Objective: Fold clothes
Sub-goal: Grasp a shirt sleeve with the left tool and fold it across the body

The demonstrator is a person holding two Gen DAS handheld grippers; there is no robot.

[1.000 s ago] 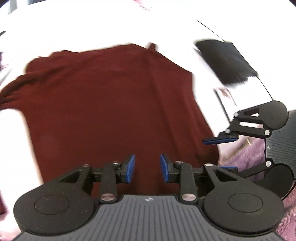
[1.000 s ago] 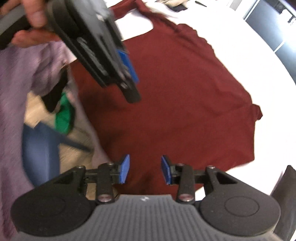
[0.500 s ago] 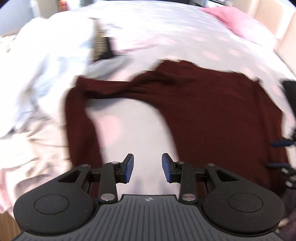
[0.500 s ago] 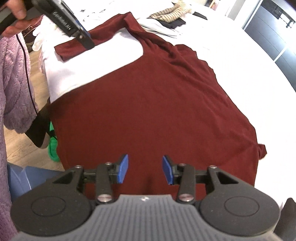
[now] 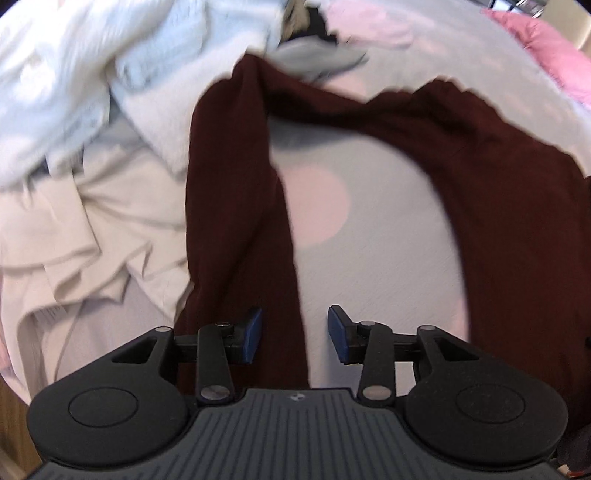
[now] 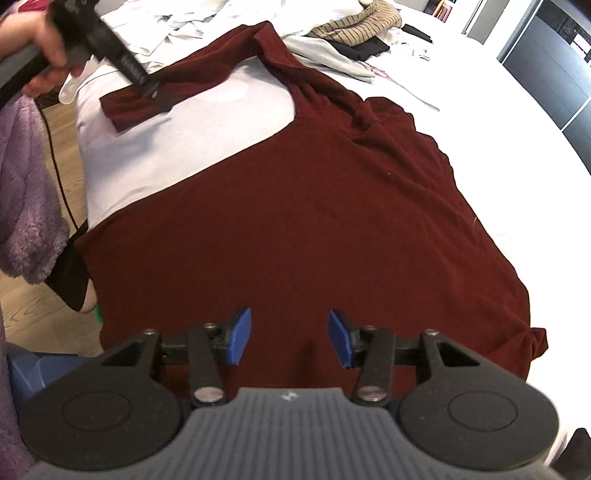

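- Both grippers' blue-padded fingers are standing apart and opening wider, nothing clamped in either.
- Left gripper (image 5: 294,334) is hovering over the long sleeve (image 5: 236,221) of the dark maroon long-sleeved knit top (image 6: 314,221); sleeve edge is lying between its pads (image 5: 252,335), not pinched.
- Right gripper (image 6: 291,341) is hanging over the top's lower body near the hem, cloth below its pads (image 6: 240,341), untouched.
- Maroon top is lying spread flat on the white bedsheet with pale pink dots (image 5: 369,258), sleeve stretched out toward the bed edge.
- Person's hand (image 6: 40,44) is gripping the left gripper's handle in the right wrist view.
- Pile of white and cream clothes (image 5: 74,129) is sitting beside the sleeve; striped tan garment (image 6: 365,20) is lying beyond the collar.
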